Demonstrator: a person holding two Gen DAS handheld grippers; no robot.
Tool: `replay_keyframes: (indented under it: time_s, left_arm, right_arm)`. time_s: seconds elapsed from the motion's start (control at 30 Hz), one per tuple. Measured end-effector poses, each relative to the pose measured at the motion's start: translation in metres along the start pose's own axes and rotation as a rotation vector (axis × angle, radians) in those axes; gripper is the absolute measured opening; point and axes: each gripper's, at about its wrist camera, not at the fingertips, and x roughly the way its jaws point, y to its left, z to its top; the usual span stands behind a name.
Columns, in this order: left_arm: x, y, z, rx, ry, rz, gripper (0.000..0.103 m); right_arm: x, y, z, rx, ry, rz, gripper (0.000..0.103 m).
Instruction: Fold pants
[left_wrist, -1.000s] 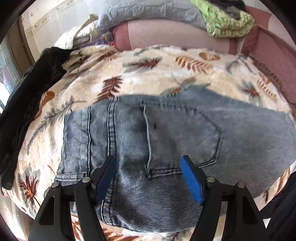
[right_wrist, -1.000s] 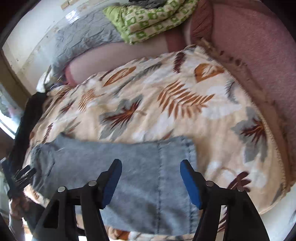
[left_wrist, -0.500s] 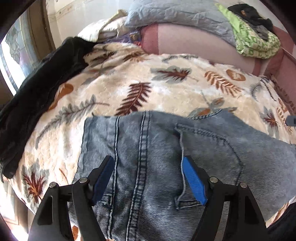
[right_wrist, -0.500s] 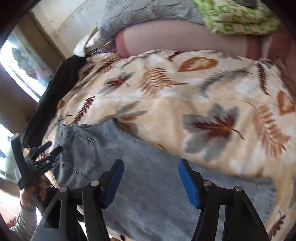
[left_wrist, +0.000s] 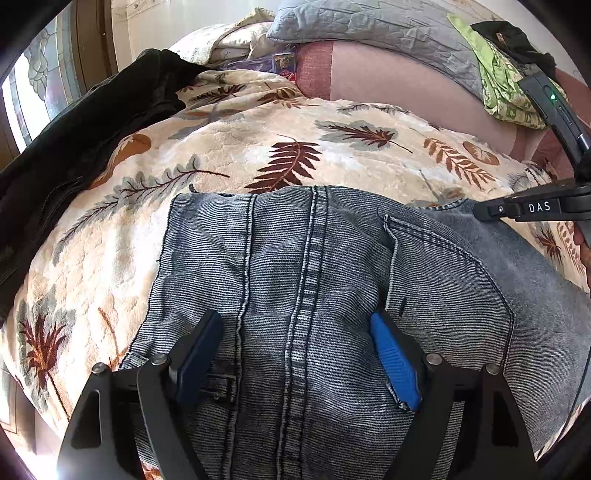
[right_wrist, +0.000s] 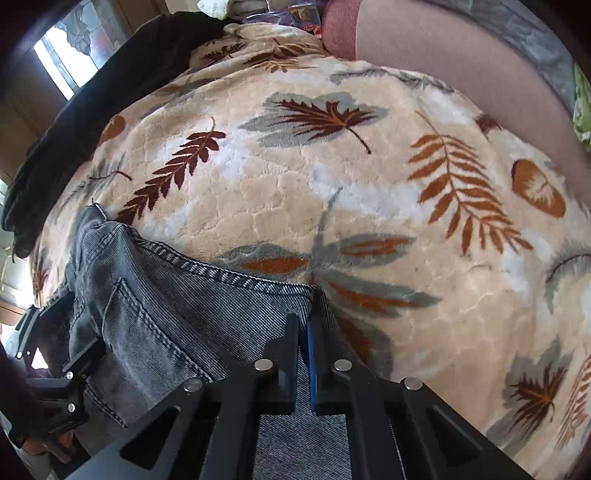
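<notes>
Blue-grey jeans lie flat, seat side up, on a leaf-patterned blanket. My left gripper hovers over the seat seam near the waistband. Its jaws are opening, with denim under them and nothing pinched. The back pocket sits just right of its blue pad. In the right wrist view, my right gripper is shut on the far edge of the jeans, at the pointed crotch corner. The right gripper also shows in the left wrist view at that edge.
A black jacket drapes along the blanket's left side, with a window behind it. A grey quilted pillow and a green cloth rest on the pink sofa back. Bare blanket stretches beyond the jeans.
My right gripper swept left along the jeans from the leg end to the crotch corner and shut there. My left gripper drifted left across the seat, its jaws spreading slightly.
</notes>
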Motion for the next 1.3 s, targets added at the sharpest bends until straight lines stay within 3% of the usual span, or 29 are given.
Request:
replay_keyframes:
  time_s: [0.13, 0.23, 0.33, 0.43, 0.6, 0.63, 0.67, 0.7, 0.8, 0.87, 0.93, 1.03, 1.13, 1.23, 1.3]
  left_arm:
    - [0.001, -0.001, 0.0, 0.005, 0.0, 0.011, 0.083]
    - [0.0, -0.002, -0.001, 0.01, -0.003, 0.015, 0.083]
    - [0.0, -0.001, -0.002, 0.013, -0.006, 0.015, 0.083]
    - [0.0, -0.001, -0.002, 0.009, -0.004, 0.017, 0.083]
    - [0.0, -0.001, -0.001, 0.008, -0.006, 0.018, 0.083]
    - [0.0, -0.001, -0.001, 0.009, -0.008, 0.02, 0.083]
    - [0.0, -0.002, -0.001, 0.01, -0.011, 0.024, 0.084]
    - [0.0, -0.003, -0.002, 0.012, -0.013, 0.028, 0.084]
    - [0.0, -0.004, -0.002, 0.011, -0.021, 0.043, 0.085]
    - [0.0, -0.003, -0.003, 0.004, -0.028, 0.04, 0.085]
    - [-0.001, -0.002, -0.003, -0.004, -0.036, 0.032, 0.085]
    - [-0.004, -0.002, -0.005, -0.013, -0.047, 0.034, 0.085]
    - [-0.005, -0.003, -0.005, -0.015, -0.057, 0.045, 0.085]
    - [-0.006, -0.006, -0.005, -0.008, -0.063, 0.068, 0.085]
    - [-0.009, -0.009, -0.003, -0.007, -0.063, 0.084, 0.085]
  right_arm:
    - [0.023, 0.009, 0.002, -0.069, -0.006, -0.149, 0.002]
    - [0.029, 0.008, -0.003, -0.05, -0.033, -0.157, 0.002]
    - [0.015, -0.007, -0.004, 0.046, -0.05, -0.099, 0.007]
    - [-0.014, -0.02, -0.008, 0.116, -0.115, -0.109, 0.007]
    - [-0.038, -0.027, -0.04, 0.303, -0.132, 0.12, 0.009]
    - [-0.03, -0.027, -0.047, 0.331, -0.102, 0.154, 0.015]
    - [-0.016, -0.029, -0.052, 0.358, -0.055, 0.166, 0.029]
    - [0.002, -0.034, -0.056, 0.384, -0.002, 0.176, 0.037]
    - [-0.002, -0.052, -0.06, 0.478, -0.054, 0.268, 0.037]
    - [-0.03, -0.053, -0.067, 0.479, -0.114, 0.248, 0.039]
    - [-0.065, -0.057, -0.089, 0.484, -0.187, 0.249, 0.043]
    - [-0.111, -0.076, -0.149, 0.57, -0.292, 0.267, 0.067]
    - [-0.133, -0.117, -0.214, 0.711, -0.336, 0.238, 0.07]
    - [-0.125, -0.181, -0.262, 0.908, -0.324, 0.208, 0.07]
    - [-0.097, -0.223, -0.282, 1.023, -0.209, 0.183, 0.07]
